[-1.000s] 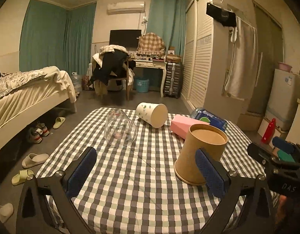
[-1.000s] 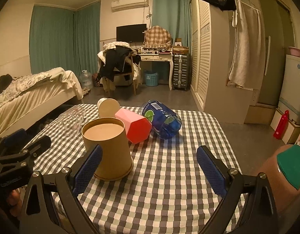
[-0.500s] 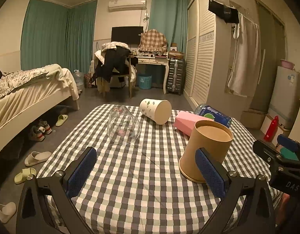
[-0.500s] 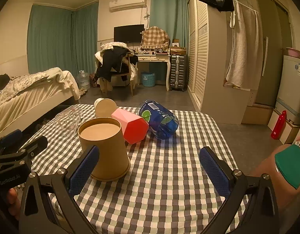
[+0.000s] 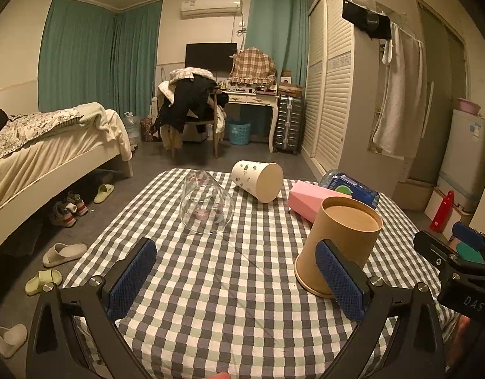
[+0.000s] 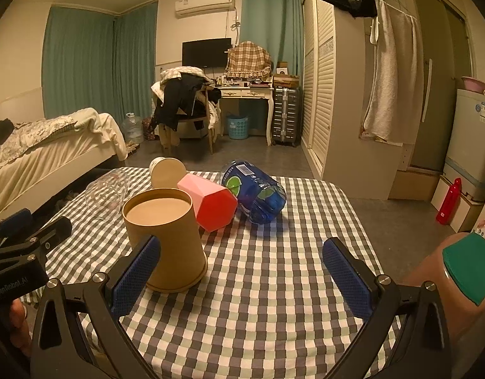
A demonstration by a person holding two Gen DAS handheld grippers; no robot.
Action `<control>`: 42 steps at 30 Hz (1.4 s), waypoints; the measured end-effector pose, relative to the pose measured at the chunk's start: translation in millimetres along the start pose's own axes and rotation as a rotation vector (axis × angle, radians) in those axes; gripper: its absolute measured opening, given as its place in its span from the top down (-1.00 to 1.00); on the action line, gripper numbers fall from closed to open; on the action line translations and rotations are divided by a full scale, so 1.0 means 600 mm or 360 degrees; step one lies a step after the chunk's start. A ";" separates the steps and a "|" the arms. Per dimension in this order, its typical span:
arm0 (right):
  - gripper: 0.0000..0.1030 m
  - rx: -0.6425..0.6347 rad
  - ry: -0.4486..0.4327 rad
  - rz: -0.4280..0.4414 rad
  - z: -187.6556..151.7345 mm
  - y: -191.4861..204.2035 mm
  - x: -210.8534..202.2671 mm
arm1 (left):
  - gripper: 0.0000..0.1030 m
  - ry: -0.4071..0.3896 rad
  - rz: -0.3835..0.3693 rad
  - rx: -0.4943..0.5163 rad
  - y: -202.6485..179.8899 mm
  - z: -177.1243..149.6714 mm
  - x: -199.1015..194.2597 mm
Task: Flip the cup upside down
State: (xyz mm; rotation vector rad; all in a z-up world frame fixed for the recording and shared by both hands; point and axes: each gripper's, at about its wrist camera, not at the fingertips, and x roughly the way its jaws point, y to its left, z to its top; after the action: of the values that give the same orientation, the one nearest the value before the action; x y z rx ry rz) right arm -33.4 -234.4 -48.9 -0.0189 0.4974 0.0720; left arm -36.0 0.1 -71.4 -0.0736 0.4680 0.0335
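Brown paper cup is seen standing upside down, wide rim on the checked tablecloth, flat base up, toward the table's right edge in the left wrist view and near the left edge in the right wrist view. No finger is closed on it.

Left gripper is held over the near edge with fingers spread wide and nothing between them; its right pad overlaps the cup's lower wall in view, contact cannot be told. Right gripper is likewise spread wide and empty, its left pad seen in front of the cup's base edge.

Just behind the cup a pink faceted cup is laid on its side, touching a blue bottle also on its side. A white printed cup is laid on its side at the far edge. A clear glass is seen mouth down near the far left corner.

A teal-lidded container is seen past the right edge.
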 end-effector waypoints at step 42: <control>-0.99 -0.0009 0.0016 -0.0007 -0.010 -0.003 0.005 | -1.00 0.0011 -0.0002 0.0011 -0.003 -0.003 -0.001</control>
State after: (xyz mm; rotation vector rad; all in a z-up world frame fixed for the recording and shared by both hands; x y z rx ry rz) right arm -33.7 -236.3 -55.4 -0.0261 0.5071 0.0689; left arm -37.6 -1.7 -72.8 -0.0674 0.4748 0.0303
